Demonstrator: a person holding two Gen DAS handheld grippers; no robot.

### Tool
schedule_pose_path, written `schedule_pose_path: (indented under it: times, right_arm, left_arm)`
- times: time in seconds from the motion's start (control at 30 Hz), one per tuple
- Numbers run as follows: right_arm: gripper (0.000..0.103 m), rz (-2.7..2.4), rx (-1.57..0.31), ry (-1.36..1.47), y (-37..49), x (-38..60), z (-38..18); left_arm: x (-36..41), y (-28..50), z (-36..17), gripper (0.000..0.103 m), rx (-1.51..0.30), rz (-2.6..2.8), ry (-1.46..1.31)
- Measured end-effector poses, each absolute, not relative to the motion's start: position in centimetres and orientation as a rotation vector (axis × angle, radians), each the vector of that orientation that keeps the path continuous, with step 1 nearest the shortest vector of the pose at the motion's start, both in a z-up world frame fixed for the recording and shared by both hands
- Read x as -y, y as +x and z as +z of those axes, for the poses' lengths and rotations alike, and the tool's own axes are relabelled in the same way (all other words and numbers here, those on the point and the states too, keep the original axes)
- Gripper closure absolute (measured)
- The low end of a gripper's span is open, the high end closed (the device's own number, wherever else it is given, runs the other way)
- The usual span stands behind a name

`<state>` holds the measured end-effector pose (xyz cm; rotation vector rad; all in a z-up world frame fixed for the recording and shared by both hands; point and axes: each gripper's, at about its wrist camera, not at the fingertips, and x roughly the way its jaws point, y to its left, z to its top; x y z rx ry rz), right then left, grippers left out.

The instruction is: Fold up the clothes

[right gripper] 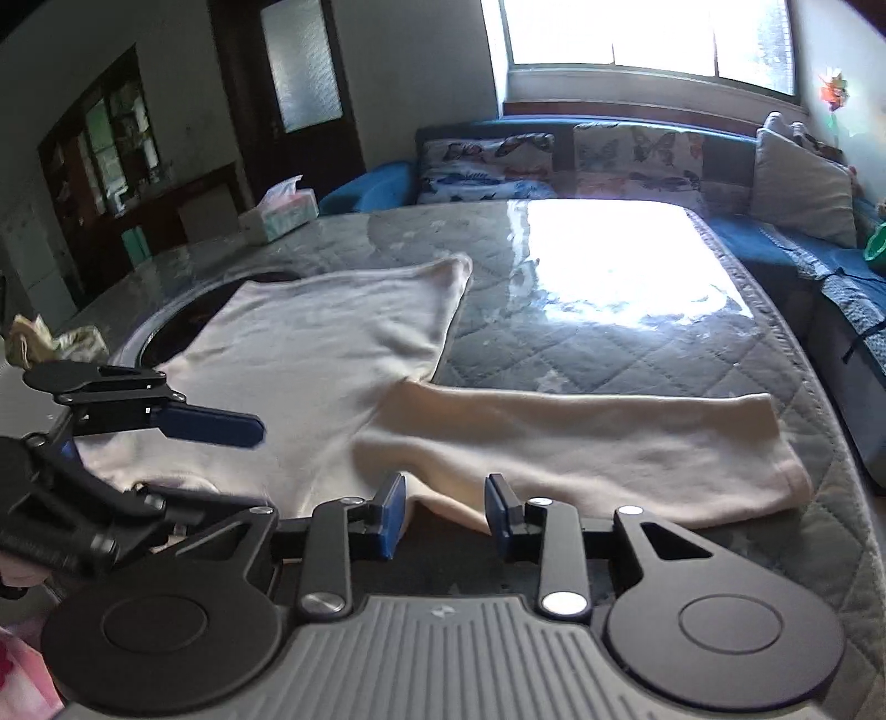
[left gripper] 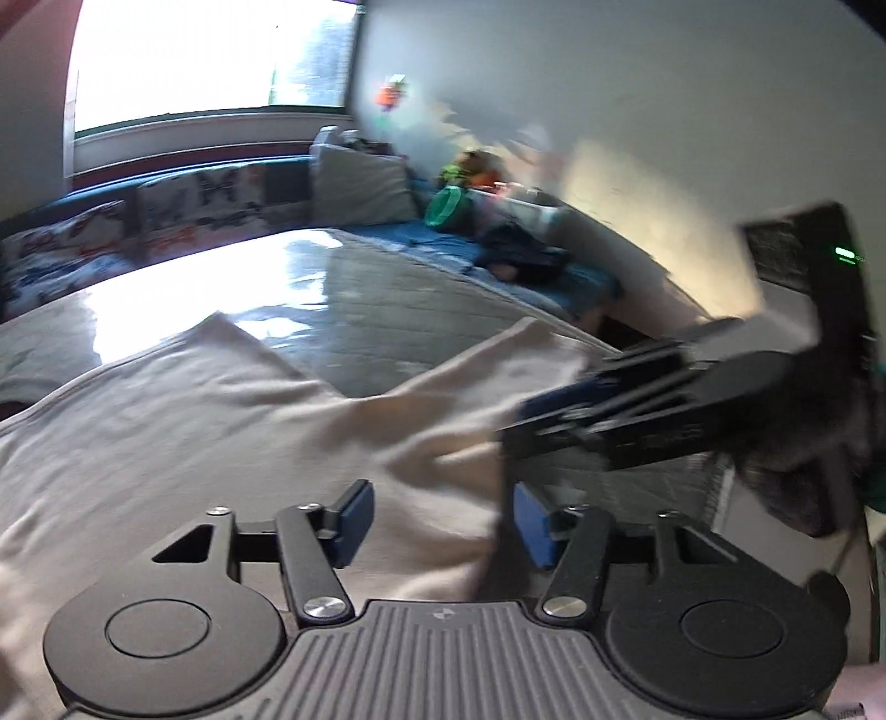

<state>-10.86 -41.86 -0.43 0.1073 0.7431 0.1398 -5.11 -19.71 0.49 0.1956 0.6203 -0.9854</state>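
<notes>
A cream knit long-sleeved top (right gripper: 332, 354) lies spread on the quilted grey table (right gripper: 609, 354), 1 sleeve (right gripper: 609, 443) stretched sideways; no fold shows. The left gripper (left gripper: 437, 523) and right gripper (right gripper: 446, 512) hover at its near edge, jaws spread, pinching nothing.

Tissue box (right gripper: 279, 215) on quilted table (right gripper: 609, 354); butterfly cushions (right gripper: 554, 160) under bright window (right gripper: 648, 33)

both wrist views low, sharing cream garment (left gripper: 221, 410).
</notes>
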Motion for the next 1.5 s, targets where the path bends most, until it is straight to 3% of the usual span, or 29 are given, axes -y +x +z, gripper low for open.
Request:
schedule_pose_path:
  times: [0.17,0.23,0.37,0.43,0.57,0.97,1.1,1.13,1.2,1.33,1.37,1.47,1.5]
  right_arm:
    - [0.097,0.136,-0.764,0.033,-10.8,41.1,-1.4]
    - [0.098,0.134,-0.750,0.011,-11.4,40.9,-1.0]
    - [0.098,0.143,-0.744,-0.017,-12.1,41.2,-0.6]
    - [0.097,0.153,-0.768,-0.006,-11.9,41.4,-1.0]
    - [0.089,0.162,-0.754,0.065,-12.2,42.7,-0.5]
    - [0.090,-0.115,-0.759,0.102,-9.6,49.4,-1.4]
    - [0.086,-0.249,-0.743,0.101,-9.4,51.9,-1.4]
    - [0.084,-0.269,-0.739,0.115,-9.5,52.6,-1.5]
    - [0.070,-0.298,-0.725,0.157,-9.7,53.6,-1.6]
    - [0.064,-0.322,-0.715,0.202,-10.1,54.4,-2.1]
    - [0.058,-0.327,-0.715,0.209,-10.1,54.4,-2.3]
    - [0.058,-0.336,-0.710,0.223,-10.3,54.6,-2.6]
    - [0.062,-0.335,-0.707,0.226,-10.3,54.6,-2.6]
  left_arm:
    - [21.4,-5.9,-0.2,0.054,-0.595,-1.018,0.272]
    - [21.8,-5.6,-0.6,0.056,-0.602,-1.021,0.283]
    - [22.3,-5.2,-1.3,0.075,-0.621,-1.027,0.309]
    - [22.3,-5.0,-1.6,0.077,-0.635,-1.037,0.318]
    - [22.2,-4.7,-1.8,0.077,-0.652,-1.061,0.323]
    - [22.3,-4.7,-1.8,0.076,-0.662,-1.091,0.332]
    - [22.4,-4.9,-1.8,0.075,-0.665,-1.090,0.320]
    - [22.4,-4.9,-1.8,0.074,-0.667,-1.089,0.316]
    - [22.4,-5.0,-1.7,0.071,-0.669,-1.091,0.307]
    - [22.1,-5.2,-0.8,0.064,-0.652,-1.090,0.286]
    - [21.9,-5.1,-0.5,0.061,-0.645,-1.085,0.277]
    - [21.7,-5.0,0.2,0.054,-0.631,-1.071,0.256]
    - [21.8,-5.0,0.2,0.054,-0.632,-1.069,0.254]
